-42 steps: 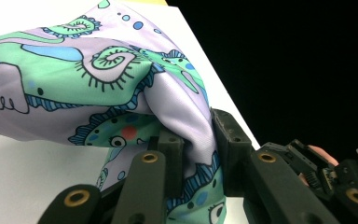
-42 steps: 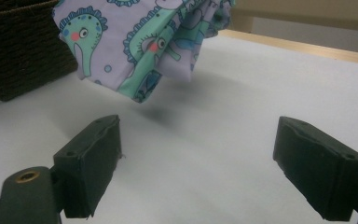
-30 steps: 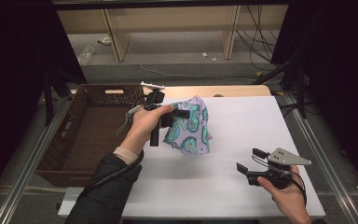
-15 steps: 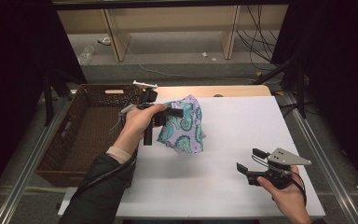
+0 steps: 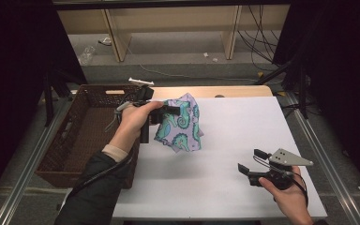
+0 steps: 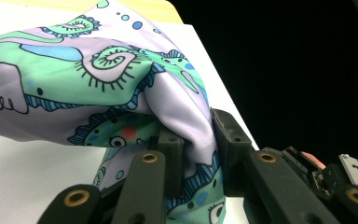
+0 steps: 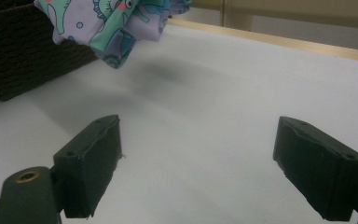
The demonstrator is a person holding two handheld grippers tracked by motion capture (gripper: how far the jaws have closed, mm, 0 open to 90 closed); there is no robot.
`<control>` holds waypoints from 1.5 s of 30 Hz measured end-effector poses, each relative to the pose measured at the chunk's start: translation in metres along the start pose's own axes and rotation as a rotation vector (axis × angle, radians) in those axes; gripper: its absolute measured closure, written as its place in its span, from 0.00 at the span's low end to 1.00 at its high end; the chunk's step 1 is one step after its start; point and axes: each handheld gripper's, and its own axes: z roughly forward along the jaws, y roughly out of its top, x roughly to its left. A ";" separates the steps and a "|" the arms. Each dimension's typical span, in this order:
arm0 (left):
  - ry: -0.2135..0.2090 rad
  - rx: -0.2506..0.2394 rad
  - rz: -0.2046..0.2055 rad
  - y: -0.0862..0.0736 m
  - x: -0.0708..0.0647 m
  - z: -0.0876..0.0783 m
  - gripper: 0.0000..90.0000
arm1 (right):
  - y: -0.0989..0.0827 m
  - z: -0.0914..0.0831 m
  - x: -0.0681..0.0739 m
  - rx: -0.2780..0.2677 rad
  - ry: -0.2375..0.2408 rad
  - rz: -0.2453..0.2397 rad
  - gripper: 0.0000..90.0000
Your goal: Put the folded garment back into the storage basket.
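Observation:
A lilac cloth (image 5: 180, 124) printed with green seahorses hangs above the white table (image 5: 243, 126), clear of its surface. My left gripper (image 5: 171, 110) is shut on the cloth's upper edge, just right of the basket. In the left gripper view the fabric (image 6: 98, 84) bunches between the two black jaws, and the left gripper (image 6: 198, 140) pinches a fold of it. My right gripper (image 5: 251, 164) stands open low over the table's front right, nothing between its fingers. From the right gripper view the cloth (image 7: 116, 23) dangles far ahead of the open right gripper (image 7: 198, 163).
A dark woven basket (image 5: 82, 136) sits at the table's left edge, its wall (image 7: 23, 51) seen in the right gripper view. A pale wooden strip (image 5: 225, 91) runs along the table's far edge. Metal rails (image 5: 323, 154) border both sides.
The left hand has carried the cloth a little to the left and away from me, toward the basket, lifting it slightly. The right hand and its open gripper have stayed in place.

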 end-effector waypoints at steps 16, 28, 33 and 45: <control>0.008 -0.017 -0.012 0.010 0.004 -0.021 0.82 | 0.000 0.000 0.000 0.000 0.000 0.000 0.18; 0.025 -0.044 -0.027 0.014 0.012 -0.045 0.82 | -0.001 0.001 -0.001 -0.001 -0.001 0.002 0.18; 0.028 -0.049 -0.036 0.013 0.015 -0.050 0.82 | -0.001 0.001 -0.001 0.000 -0.002 0.006 0.18; 0.029 -0.067 -0.037 0.017 0.016 -0.059 0.82 | -0.001 0.000 -0.001 -0.001 -0.002 0.007 0.18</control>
